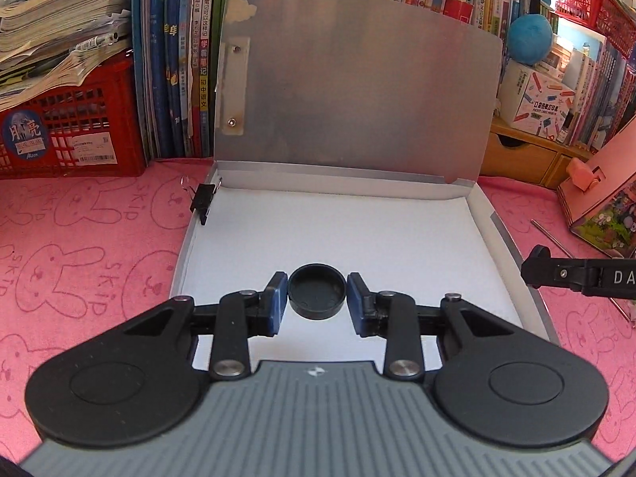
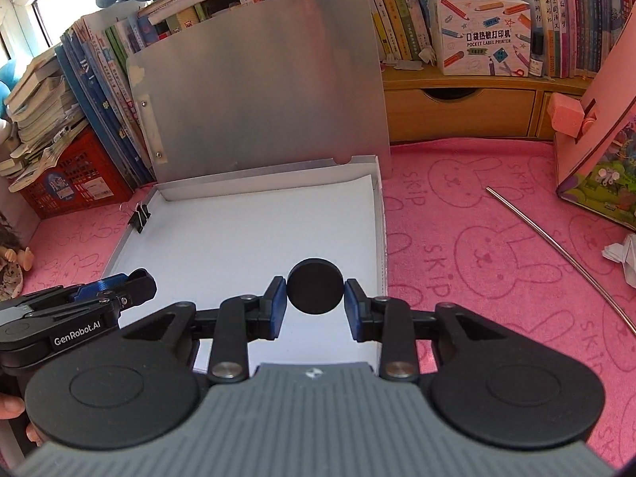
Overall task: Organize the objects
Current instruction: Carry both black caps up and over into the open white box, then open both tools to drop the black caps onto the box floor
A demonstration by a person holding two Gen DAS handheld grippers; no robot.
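On the counter's pink cloth [image 1: 79, 246], a binder clip [image 1: 204, 200] grips the left wall of the open file box [image 1: 512, 246]. Over the box's white floor, the left tongs [image 1: 317, 298] pinch a black cap [image 1: 317, 293], hollow side up. Just to the right, the right tongs [image 2: 315, 298] clamp a black disc [image 2: 315, 287] above the box's right edge.
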